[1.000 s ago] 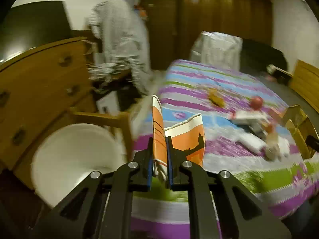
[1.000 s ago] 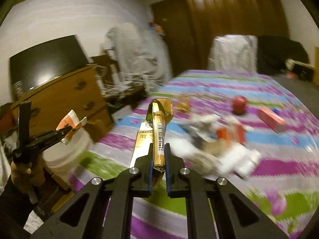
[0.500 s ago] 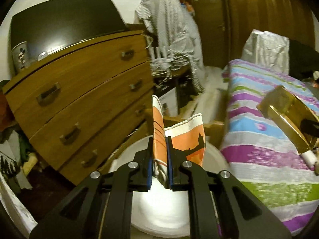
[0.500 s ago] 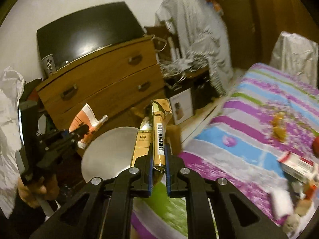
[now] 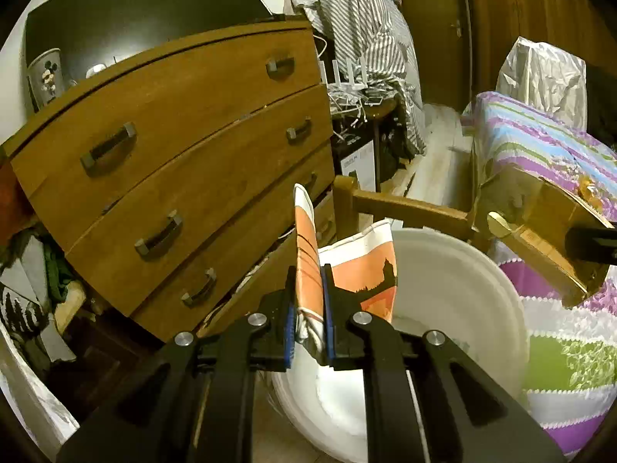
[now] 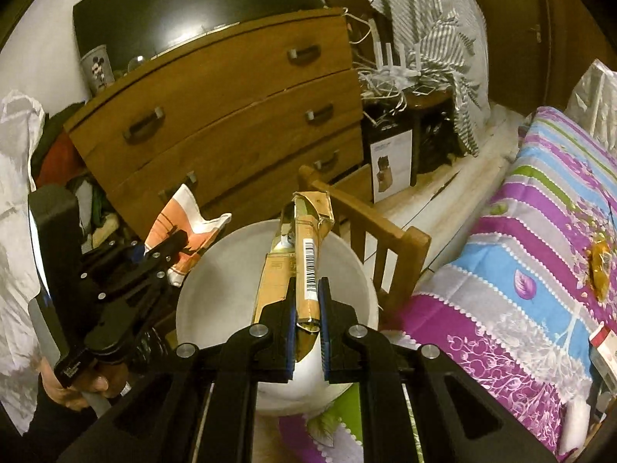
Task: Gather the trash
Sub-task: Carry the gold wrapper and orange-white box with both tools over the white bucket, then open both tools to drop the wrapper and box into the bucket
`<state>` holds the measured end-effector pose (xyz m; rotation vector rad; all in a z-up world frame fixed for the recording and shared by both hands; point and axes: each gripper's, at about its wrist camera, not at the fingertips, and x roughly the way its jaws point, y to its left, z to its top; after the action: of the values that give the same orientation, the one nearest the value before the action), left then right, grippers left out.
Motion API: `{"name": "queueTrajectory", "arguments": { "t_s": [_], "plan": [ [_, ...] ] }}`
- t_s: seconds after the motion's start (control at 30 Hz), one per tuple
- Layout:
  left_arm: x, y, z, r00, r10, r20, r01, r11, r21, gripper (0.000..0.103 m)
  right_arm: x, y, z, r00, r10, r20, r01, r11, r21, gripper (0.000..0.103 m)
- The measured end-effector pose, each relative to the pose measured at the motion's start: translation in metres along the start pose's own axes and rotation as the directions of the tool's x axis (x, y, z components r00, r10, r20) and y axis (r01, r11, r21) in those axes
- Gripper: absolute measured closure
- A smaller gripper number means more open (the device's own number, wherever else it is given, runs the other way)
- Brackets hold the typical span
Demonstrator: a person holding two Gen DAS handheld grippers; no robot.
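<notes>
Dim warm-lit bedrm: wood dresser (image 5: 185, 162) w/ 3 drawers, dark TV (image 5: 127, 19) on top, striped bed (image 6: 540, 231) beside.

A round white plastic bucket (image 6: 347, 270) stands on the floor between a wooden chest of drawers (image 6: 239, 115) on its left and a bed under a striped purple bedspread (image 6: 540, 254) on its right. A wooden slatted frame (image 6: 381, 239) stands just behind the bucket. On the chest sit a flat black television (image 6: 185, 4) and a printed cup (image 6: 96, 67). A striped cloth (image 6: 420, 19) hangs beyond the chest.
</notes>
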<state>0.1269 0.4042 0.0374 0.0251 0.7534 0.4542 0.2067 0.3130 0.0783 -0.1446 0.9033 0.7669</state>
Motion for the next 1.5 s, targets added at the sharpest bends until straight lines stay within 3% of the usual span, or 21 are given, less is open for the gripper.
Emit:
{"name": "queueTrajectory", "arguments": {
  "t_s": [0.77,0.8,0.87,0.93,1.5],
  "plan": [
    [0.025,0.001,-0.007,0.999,-0.022,-0.032,0.022,1.000,-0.003,0.092,0.025,-0.003,-0.007,0.999,0.009,-0.042,-0.009,1.000,-0.014,0.092],
    [0.027,0.000,-0.007,0.999,-0.025,-0.035,0.025,1.000,0.006,0.091,0.026,-0.002,-0.007,0.999,0.007,-0.047,-0.008,1.000,-0.022,0.090],
    [0.028,-0.004,-0.008,0.999,-0.023,-0.041,0.024,0.999,0.024,0.082,0.026,-0.003,-0.008,0.999,-0.023,-0.038,0.022,1.000,-0.023,0.071],
    [0.028,-0.006,-0.009,0.999,-0.007,-0.035,0.008,1.000,0.022,0.046,0.024,-0.005,-0.008,0.999,-0.031,-0.029,0.030,0.999,-0.026,0.071],
    [0.014,-0.015,-0.007,0.999,0.048,0.011,-0.049,0.998,0.051,0.044,0.008,-0.023,-0.018,1.000,-0.028,0.003,0.028,1.000,0.006,0.071]
  ]
}}
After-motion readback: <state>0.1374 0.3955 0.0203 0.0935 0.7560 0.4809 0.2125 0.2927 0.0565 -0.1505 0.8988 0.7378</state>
